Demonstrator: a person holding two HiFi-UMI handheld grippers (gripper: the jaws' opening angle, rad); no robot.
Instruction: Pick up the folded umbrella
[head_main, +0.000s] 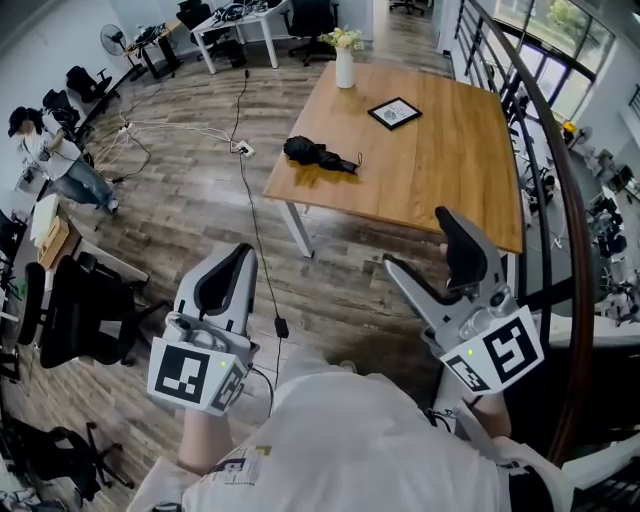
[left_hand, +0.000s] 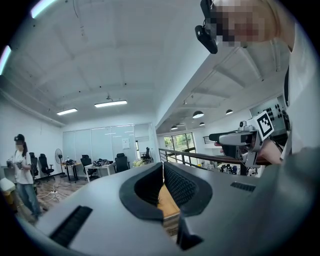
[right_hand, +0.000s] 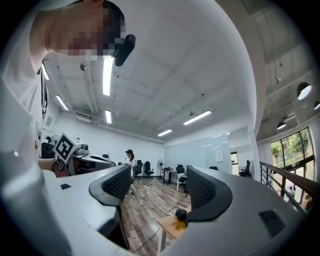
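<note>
The folded black umbrella (head_main: 318, 154) lies near the left edge of a wooden table (head_main: 440, 170), far ahead of both grippers. In the right gripper view the umbrella (right_hand: 181, 215) shows small on the table corner (right_hand: 170, 229), low between the jaws. My right gripper (head_main: 418, 240) is held in the air short of the table, open wide, with nothing between its jaws (right_hand: 159, 175). My left gripper (head_main: 246, 253) hovers over the floor to the left, its tips together and holding nothing (left_hand: 163, 167). A sliver of the table (left_hand: 168, 201) shows through its jaws.
A white vase of flowers (head_main: 344, 62) and a framed picture (head_main: 394, 113) stand on the table's far side. A black cable (head_main: 252, 215) runs across the wooden floor. Office chairs (head_main: 70, 315) stand at left, a railing (head_main: 560, 170) at right. A person (head_main: 55, 160) stands far left.
</note>
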